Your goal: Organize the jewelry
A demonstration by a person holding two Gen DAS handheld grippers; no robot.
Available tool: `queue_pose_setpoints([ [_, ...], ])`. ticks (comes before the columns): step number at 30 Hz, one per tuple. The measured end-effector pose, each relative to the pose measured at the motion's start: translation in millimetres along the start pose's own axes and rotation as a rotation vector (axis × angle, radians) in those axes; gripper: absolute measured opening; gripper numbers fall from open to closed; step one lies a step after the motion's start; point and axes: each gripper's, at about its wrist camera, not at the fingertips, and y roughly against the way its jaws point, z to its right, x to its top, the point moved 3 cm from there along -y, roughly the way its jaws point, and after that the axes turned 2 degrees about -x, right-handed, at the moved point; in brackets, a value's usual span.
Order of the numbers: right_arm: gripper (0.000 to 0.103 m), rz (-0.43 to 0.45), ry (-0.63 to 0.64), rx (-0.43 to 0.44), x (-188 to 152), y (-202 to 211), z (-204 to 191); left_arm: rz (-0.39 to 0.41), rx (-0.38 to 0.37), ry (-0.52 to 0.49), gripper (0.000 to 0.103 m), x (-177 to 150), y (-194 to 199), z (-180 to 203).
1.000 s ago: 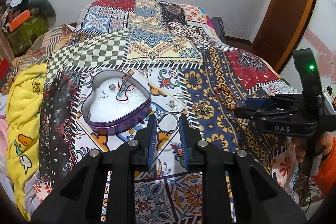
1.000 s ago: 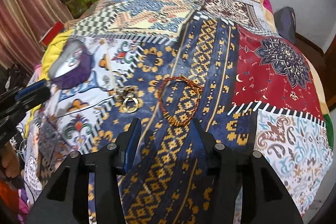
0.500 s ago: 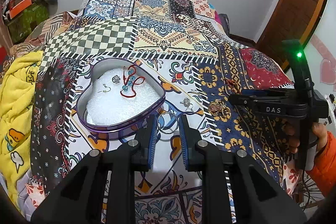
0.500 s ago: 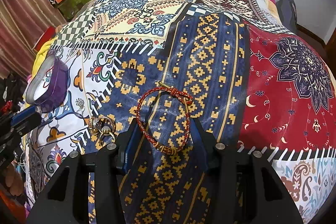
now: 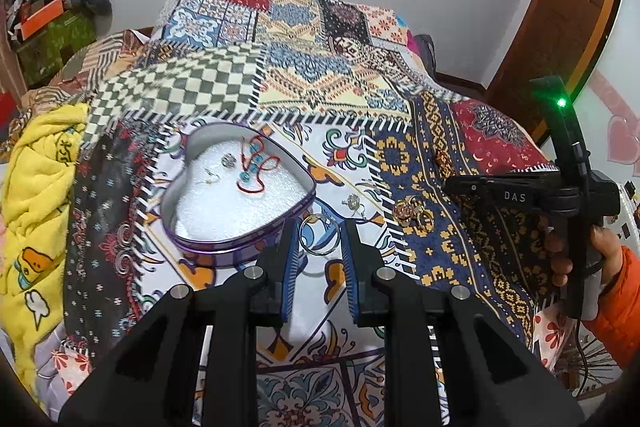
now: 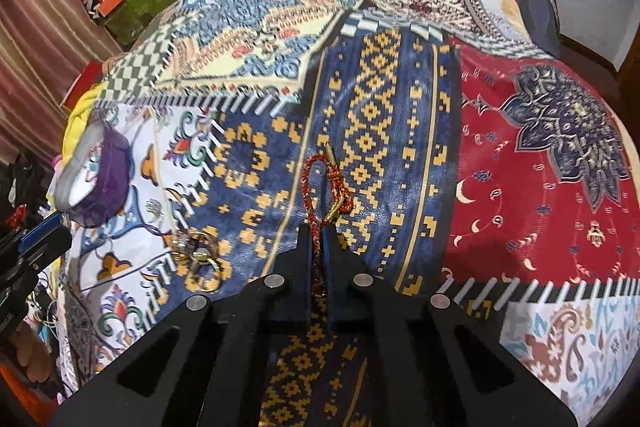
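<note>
Jewelry lies scattered on a patchwork bedspread [image 5: 320,99] covering a bed. Heart-shaped tin [image 5: 240,195] holds a red cord piece [image 5: 256,167]. Left gripper [image 5: 320,247], jaws released, frames a silver ring [image 5: 319,234]. Right gripper [image 6: 319,247] jaws clench a red braided bracelet [image 6: 324,183]; gold rings [image 6: 200,259] lie nearby.

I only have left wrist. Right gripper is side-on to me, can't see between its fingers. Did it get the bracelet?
Observer: Yes. In the right wrist view, the right gripper is shut on the red braided bracelet.
Operator: Whole bracelet clamped?
Observer: No, only its near end; the loop sticks out ahead of the fingers.
Operator: Anything else on it?
Observer: A gold clasp sits on the loop's right side, just beyond the fingertips.
</note>
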Motion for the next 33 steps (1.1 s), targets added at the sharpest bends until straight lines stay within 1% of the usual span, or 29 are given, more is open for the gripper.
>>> queue_pose_setpoints([
  [8,0.004,0.105,0.051,0.007,12.1,41.0,-28.5,0.060,0.035,0.011,0.020,7.0,30.4,-13.6],
  [13,0.004,0.169,0.115,0.037,21.6,62.5,-65.1,0.103,0.058,0.025,0.020,12.7,50.0,-27.0],
  [17,0.004,0.196,0.162,0.074,29.1,67.4,-93.4,0.122,0.076,0.031,0.020,16.2,58.4,-36.9],
  [21,0.004,0.210,0.204,0.115,33.2,67.1,-121.2,0.134,0.091,0.033,0.020,18.3,63.6,-46.0],
  [25,0.004,0.204,0.240,0.155,36.9,59.5,-145.9,0.135,0.101,0.040,0.020,18.5,62.9,-55.7],
  [33,0.004,0.170,0.275,0.208,41.5,38.2,-172.8,0.102,0.095,0.056,0.020,14.9,45.6,-69.9],
])
